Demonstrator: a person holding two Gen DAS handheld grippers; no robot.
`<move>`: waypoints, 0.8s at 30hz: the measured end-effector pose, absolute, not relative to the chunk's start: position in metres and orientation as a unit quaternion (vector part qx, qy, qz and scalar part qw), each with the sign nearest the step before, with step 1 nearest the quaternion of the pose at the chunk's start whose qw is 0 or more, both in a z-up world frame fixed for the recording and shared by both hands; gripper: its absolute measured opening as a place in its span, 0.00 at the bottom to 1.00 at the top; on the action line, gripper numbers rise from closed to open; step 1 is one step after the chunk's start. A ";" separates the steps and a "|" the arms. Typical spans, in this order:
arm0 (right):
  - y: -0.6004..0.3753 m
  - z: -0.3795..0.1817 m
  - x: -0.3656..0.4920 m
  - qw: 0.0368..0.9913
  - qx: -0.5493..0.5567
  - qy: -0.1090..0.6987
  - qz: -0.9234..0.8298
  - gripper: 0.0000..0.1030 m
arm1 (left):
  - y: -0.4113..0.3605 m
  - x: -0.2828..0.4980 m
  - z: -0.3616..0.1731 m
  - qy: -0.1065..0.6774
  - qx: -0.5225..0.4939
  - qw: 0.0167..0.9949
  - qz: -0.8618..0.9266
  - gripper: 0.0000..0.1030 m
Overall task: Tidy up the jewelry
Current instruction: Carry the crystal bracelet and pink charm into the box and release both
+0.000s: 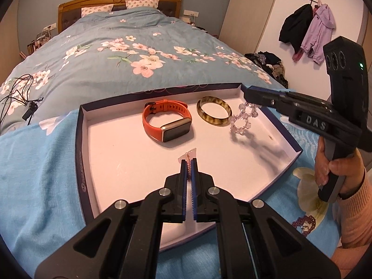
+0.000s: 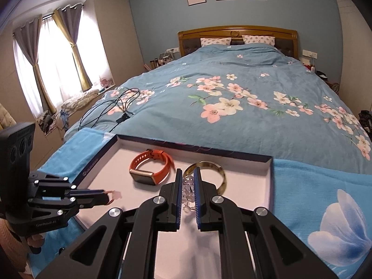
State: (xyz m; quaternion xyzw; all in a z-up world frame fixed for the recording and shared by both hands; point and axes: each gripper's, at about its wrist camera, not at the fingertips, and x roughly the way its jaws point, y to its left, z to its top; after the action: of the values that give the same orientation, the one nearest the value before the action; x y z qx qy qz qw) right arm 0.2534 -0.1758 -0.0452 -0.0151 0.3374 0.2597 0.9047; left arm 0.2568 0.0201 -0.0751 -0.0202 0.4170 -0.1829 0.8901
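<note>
A shallow white box tray [image 1: 78,153] [image 2: 232,154] with a dark blue rim lies on a blue cloth at the foot of the bed. Inside it rest an orange smartwatch [image 1: 167,121] [image 2: 151,169] and a tortoiseshell bangle [image 1: 214,114] [image 2: 222,174]. My left gripper [image 1: 189,160] [image 2: 109,196] hovers over the tray's near middle, shut on a small clear bag with a pink chain [image 1: 188,157] [image 2: 115,195]. My right gripper [image 2: 187,172] [image 1: 246,95] is shut on a clear bead bracelet [image 1: 241,118] [image 2: 188,186], which dangles over the tray's right side beside the bangle.
A purple bead necklace [image 1: 304,224] lies on the cloth outside the tray's near right corner. Black cables [image 1: 21,93] [image 2: 116,107] sprawl on the floral quilt to the left. Clothes [image 1: 307,30] hang on the right wall. A hand [image 1: 339,172] grips the right handle.
</note>
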 end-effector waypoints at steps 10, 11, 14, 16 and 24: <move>-0.158 -0.065 0.258 0.887 -0.025 0.367 0.280 0.08 | 0.018 0.275 -0.084 0.433 -0.020 0.882 -0.183 0.03; -0.156 -0.066 0.258 0.886 -0.026 0.369 0.281 0.08 | 0.018 0.277 -0.085 0.435 -0.020 0.882 -0.182 0.03; -0.154 -0.069 0.259 0.882 -0.025 0.374 0.284 0.09 | 0.017 0.282 -0.090 0.441 -0.018 0.879 -0.178 0.03; -0.155 -0.069 0.259 0.882 -0.020 0.374 0.285 0.10 | 0.017 0.285 -0.092 0.444 -0.018 0.878 -0.176 0.03; -0.169 -0.055 0.249 0.888 0.000 0.358 0.289 0.21 | 0.014 0.297 -0.096 0.448 -0.016 0.878 -0.169 0.04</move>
State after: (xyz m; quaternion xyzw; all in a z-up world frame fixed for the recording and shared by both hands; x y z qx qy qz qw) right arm 0.2489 -0.1686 -0.0547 -0.0004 0.3583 0.2889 0.8878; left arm 0.2970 0.0143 -0.0965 -0.0156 0.4481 -0.1692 0.8777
